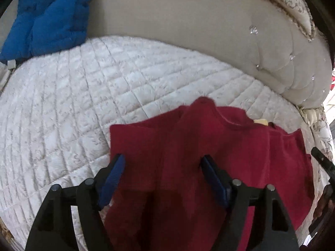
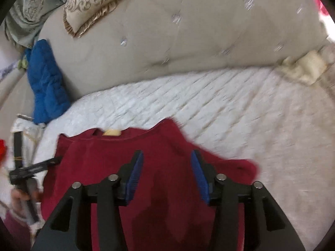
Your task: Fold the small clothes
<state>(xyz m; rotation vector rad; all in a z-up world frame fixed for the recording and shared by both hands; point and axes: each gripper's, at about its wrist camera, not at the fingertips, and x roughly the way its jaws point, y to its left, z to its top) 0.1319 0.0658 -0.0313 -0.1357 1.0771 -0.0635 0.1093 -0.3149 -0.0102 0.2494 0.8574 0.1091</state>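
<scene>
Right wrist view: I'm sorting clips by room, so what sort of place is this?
Probably a bedroom. A red garment lies on a white quilted mattress cover against a tufted beige headboard, with an ornate pillow propped above it.

The dark red knit garment's (image 2: pixel 159 188) lower hem runs out of frame; motion blur smears the white quilted cover (image 2: pixel 261 125).

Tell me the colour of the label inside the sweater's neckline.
Pale yellow label at the dark red knitted sweater's collar, clearest in the right wrist view.
</scene>
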